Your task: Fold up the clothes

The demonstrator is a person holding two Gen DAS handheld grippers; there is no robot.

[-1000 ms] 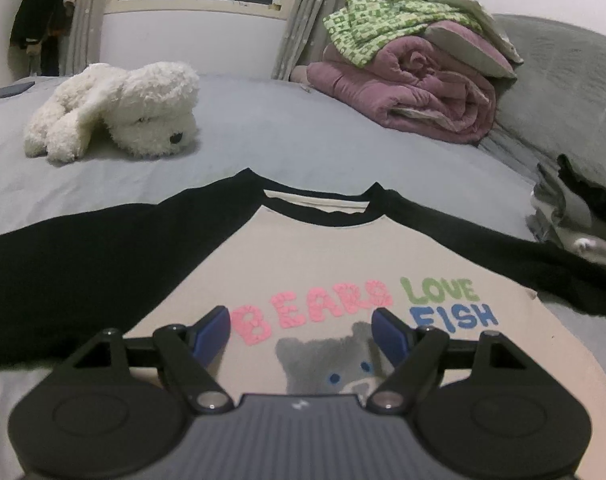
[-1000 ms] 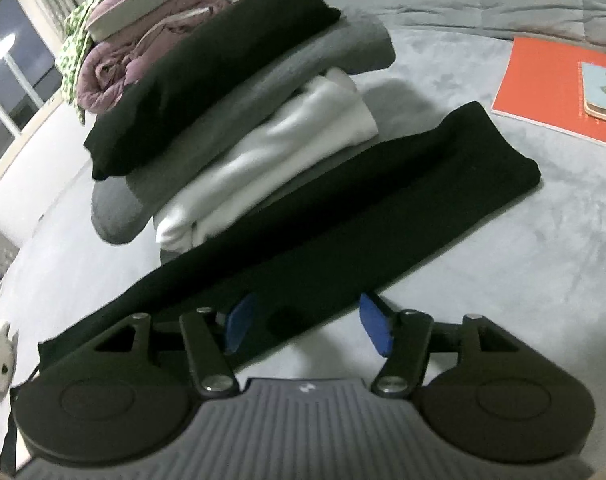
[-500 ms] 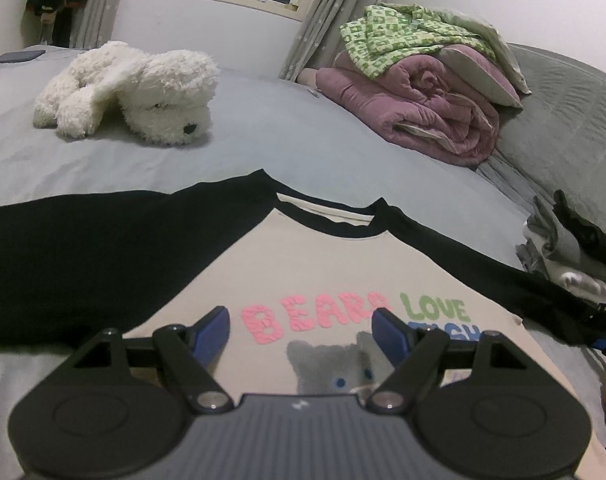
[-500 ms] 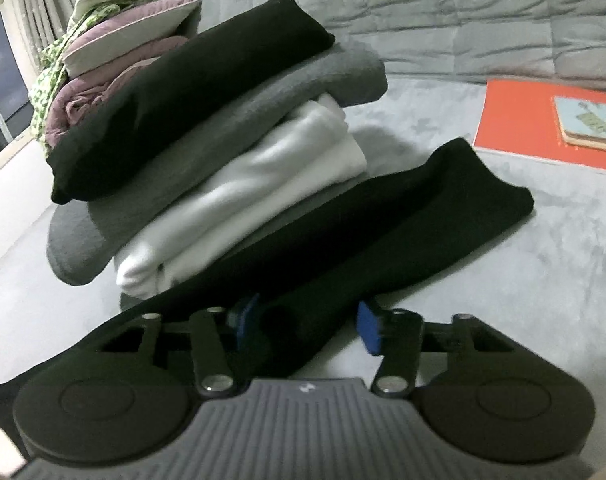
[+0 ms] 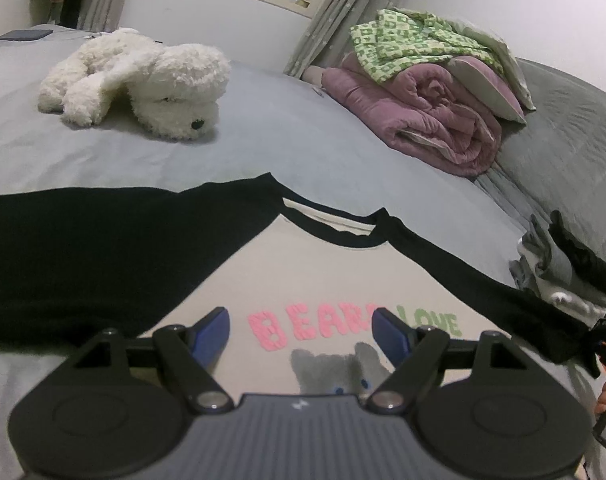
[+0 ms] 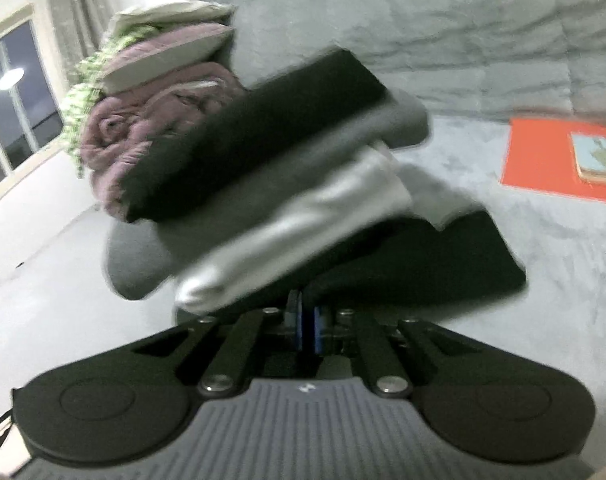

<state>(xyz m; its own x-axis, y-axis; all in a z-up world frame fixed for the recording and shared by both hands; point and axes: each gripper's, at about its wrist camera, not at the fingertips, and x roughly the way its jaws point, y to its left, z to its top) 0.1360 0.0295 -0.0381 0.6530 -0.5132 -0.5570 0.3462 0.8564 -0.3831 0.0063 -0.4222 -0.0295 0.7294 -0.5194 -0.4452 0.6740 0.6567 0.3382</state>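
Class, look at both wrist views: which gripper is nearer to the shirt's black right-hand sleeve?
Right. The right gripper has just closed on the black sleeve, pinching its edge. The left gripper hovers open over the shirt's printed chest, apart from that sleeve.

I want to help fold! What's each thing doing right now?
Shirt: spread flat, unfolded.
Sleeve: pinched in the right gripper, jaws just closed.
Left gripper: jaws open, empty.
Stack: folded, piled up.
Blanket: rolled.
Toy dog: lying down.
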